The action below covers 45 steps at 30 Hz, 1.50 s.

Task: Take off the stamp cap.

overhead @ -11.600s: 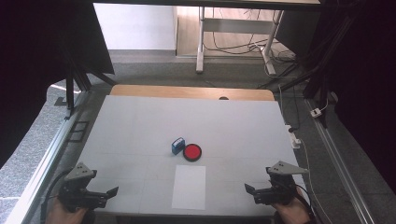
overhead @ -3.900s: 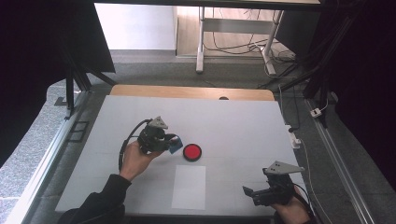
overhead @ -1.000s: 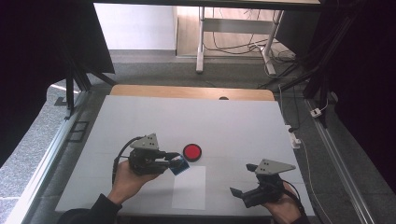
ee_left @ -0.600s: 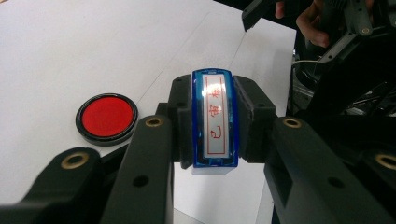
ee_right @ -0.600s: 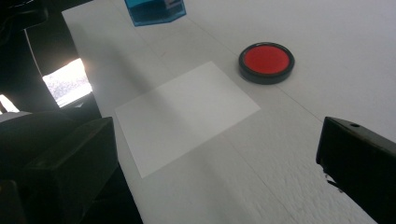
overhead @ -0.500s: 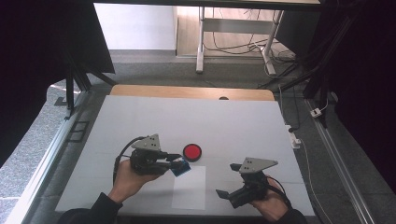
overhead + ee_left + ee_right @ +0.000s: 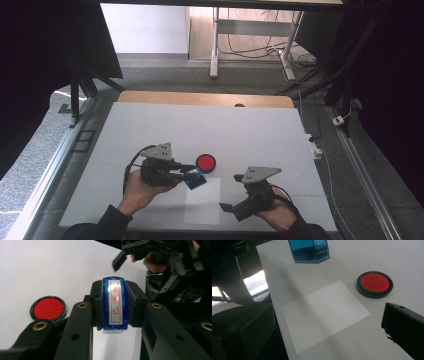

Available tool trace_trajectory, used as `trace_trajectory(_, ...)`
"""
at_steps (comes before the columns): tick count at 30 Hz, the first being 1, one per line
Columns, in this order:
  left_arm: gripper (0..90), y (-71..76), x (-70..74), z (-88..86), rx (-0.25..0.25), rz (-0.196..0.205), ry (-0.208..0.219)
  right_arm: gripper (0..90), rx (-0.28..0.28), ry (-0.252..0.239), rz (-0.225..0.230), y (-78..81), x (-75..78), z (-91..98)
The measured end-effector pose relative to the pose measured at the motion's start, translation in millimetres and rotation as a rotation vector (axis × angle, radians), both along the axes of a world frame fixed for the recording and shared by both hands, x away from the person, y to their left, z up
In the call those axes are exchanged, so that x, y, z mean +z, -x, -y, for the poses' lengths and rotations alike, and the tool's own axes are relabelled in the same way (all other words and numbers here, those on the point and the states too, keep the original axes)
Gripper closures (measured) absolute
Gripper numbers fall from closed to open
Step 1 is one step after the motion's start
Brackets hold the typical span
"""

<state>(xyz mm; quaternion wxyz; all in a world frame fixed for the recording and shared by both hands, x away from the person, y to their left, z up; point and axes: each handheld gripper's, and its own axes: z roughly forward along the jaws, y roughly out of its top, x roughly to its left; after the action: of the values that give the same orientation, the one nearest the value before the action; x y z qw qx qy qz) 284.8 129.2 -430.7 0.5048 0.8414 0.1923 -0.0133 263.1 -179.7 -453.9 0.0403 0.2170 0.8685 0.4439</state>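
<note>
A blue transparent stamp [image 7: 115,303] with red characters on its face sits between the jaws of my left gripper [image 7: 192,176], which is shut on it. It hangs just above the far edge of a white sheet of paper [image 7: 202,201]. A round red ink pad [image 7: 206,162] lies on the table right behind it. My right gripper [image 7: 231,192] is at the paper's right edge, open, with nothing between its jaws. In the right gripper view the stamp [image 7: 309,250] is at the top, the paper [image 7: 325,313] in the middle and the ink pad [image 7: 375,283] to the right.
The white table [image 7: 150,130] ends in a wooden strip at its far side. Metal rails run along both sides. Cables and table legs stand on the floor beyond.
My right gripper has moved left, up to the paper's right edge. The left gripper has stayed in place with the stamp.
</note>
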Motion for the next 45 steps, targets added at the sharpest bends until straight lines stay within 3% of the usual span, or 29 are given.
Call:
trace_trajectory(12,70.3,0.0,0.3,3.8,-0.052,0.018,0.008,0.0,0.096,0.0,-0.01,-9.9,-1.0,-27.3)
trace_trajectory(18,70.3,-0.3,-0.4,5.2,-0.084,0.024,0.025,0.5,0.145,0.019,-0.044,-15.7,-4.1,-41.9)
trace_trajectory(28,70.4,-0.2,-1.7,6.3,-0.147,0.042,0.06,22.0,0.219,-0.032,-0.06,-23.5,-4.5,-49.9)
trace_trajectory(29,70.4,-0.1,-1.8,6.7,-0.16,0.046,0.063,28.6,0.241,-0.039,-0.05,-23.7,-3.8,-51.1)
trace_trajectory(33,70.4,1.5,-1.7,8.0,-0.194,0.064,0.067,40.9,0.286,-0.043,-0.047,-24.2,-2.8,-52.8)
trace_trajectory(45,70.4,1.3,-2.1,6.1,-0.232,0.083,0.109,62.9,0.345,-0.064,-0.047,-24.3,-1.0,-52.0)
